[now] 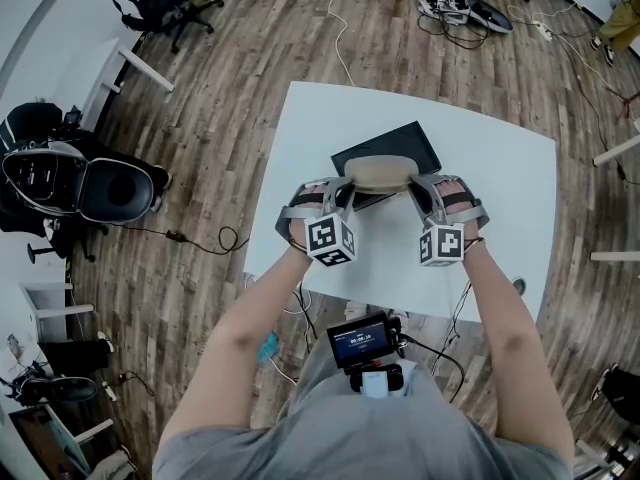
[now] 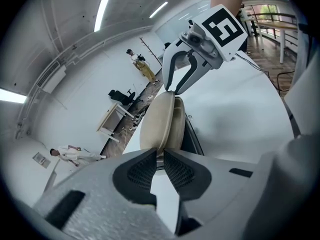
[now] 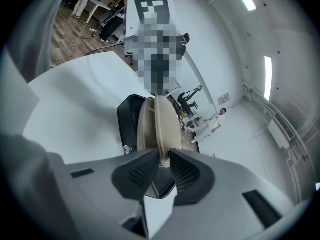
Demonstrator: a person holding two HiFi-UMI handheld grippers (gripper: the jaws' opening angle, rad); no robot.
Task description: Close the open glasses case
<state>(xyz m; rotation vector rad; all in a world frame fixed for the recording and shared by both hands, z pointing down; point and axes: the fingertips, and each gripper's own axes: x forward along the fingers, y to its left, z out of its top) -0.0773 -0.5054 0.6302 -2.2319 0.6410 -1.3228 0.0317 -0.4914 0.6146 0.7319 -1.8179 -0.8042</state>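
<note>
The glasses case [image 1: 380, 172] lies near the middle of the white table [image 1: 500, 208]: a beige oblong shell over a black part [image 1: 397, 145]. My left gripper [image 1: 343, 192] is shut on the shell's left end and my right gripper [image 1: 417, 188] on its right end. In the left gripper view the beige shell [image 2: 161, 119] stands edge-on, its rim pinched at my left gripper [image 2: 160, 157], with the right gripper [image 2: 192, 59] beyond. In the right gripper view the beige rim [image 3: 157, 121] is pinched at my right gripper [image 3: 164, 160], beside the black part [image 3: 127, 119].
The table's near edge [image 1: 380, 306] lies just in front of the person's body. Wooden floor surrounds it, with office chairs [image 1: 160, 3] at the far left, cables [image 1: 350, 18] behind, and another table's legs [image 1: 610, 153] at the right. People in white [image 2: 70, 154] stand far off.
</note>
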